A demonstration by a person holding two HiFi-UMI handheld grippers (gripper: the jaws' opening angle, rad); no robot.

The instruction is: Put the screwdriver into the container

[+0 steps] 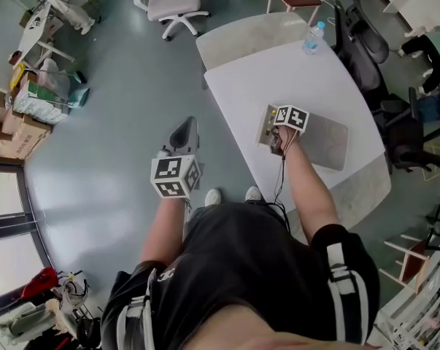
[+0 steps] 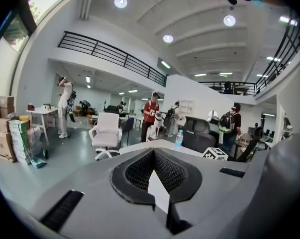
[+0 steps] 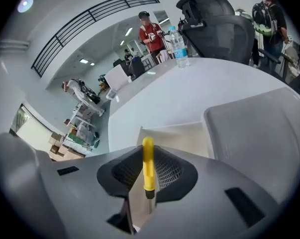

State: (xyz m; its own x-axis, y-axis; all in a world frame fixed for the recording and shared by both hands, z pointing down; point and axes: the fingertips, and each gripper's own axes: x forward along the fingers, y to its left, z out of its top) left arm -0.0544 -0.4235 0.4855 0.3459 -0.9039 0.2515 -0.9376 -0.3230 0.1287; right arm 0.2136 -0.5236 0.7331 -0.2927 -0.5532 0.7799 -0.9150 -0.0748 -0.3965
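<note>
Yellow screwdriver is clamped in the right gripper; the left gripper is closed, empty. If released early, the container at the worktop edge may be missed.

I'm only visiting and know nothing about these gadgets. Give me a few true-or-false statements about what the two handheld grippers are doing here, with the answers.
1. The right gripper holds a yellow-handled screwdriver between its jaws. True.
2. The left gripper grips the clear plastic water bottle. False: its jaws hold nothing, and the bottle stands at the far end of the white table.
3. The screwdriver lies inside the open beige container. False: it is in the jaws, not yet in the container.
4. The left gripper is over the grey floor, off the table. True.
</note>
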